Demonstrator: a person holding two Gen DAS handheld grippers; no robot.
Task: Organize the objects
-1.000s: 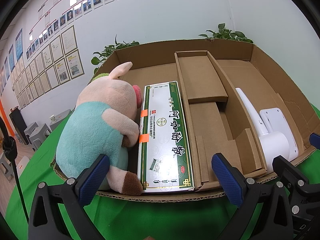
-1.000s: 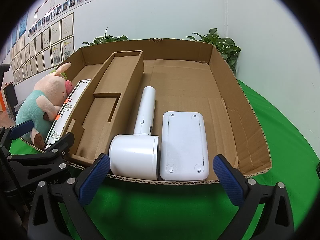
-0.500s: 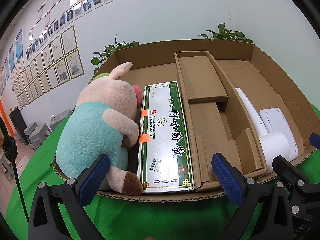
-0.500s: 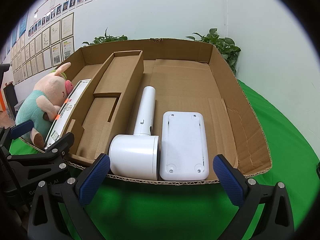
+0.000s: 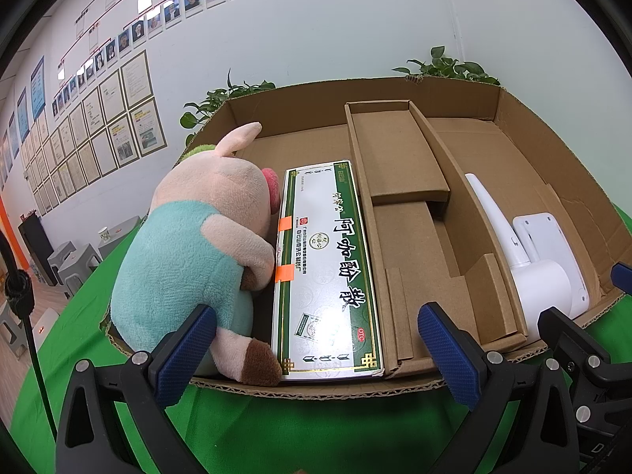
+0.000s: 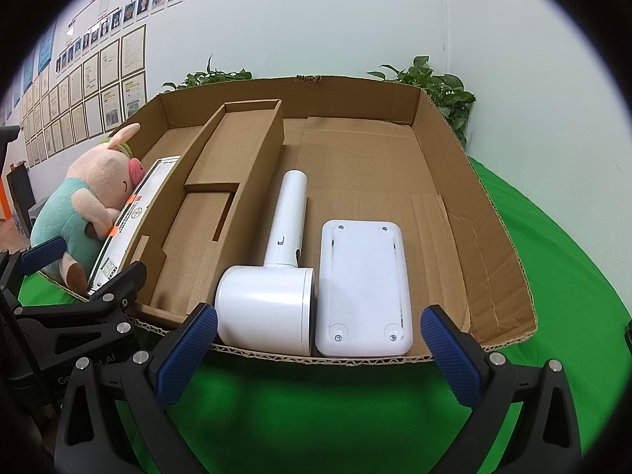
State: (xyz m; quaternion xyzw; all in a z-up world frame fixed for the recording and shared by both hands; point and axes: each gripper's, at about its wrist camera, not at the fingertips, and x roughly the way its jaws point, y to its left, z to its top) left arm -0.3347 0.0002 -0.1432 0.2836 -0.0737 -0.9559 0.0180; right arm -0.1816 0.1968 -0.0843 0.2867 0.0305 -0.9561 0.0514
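Observation:
A shallow cardboard tray [image 5: 454, 91] [image 6: 493, 245] lies on a green cloth. At its left end a plush pig [image 5: 197, 245] [image 6: 87, 201] lies beside a green-and-white medicine box [image 5: 328, 268] [image 6: 134, 217]. A cardboard insert [image 5: 410, 213] [image 6: 221, 205] fills the middle. At the right lie a white hair dryer [image 6: 272, 284] [image 5: 541, 280] and a white flat device [image 6: 363, 288] [image 5: 545, 233]. My left gripper [image 5: 316, 355] is open and empty just before the tray's near edge. My right gripper [image 6: 320, 355] is open and empty before the dryer.
Potted plants [image 6: 434, 83] stand behind the tray against a white wall. Framed papers [image 5: 98, 126] hang on the left wall. Green cloth [image 6: 553, 260] extends right of the tray. A black stand [image 5: 23, 316] rises at far left.

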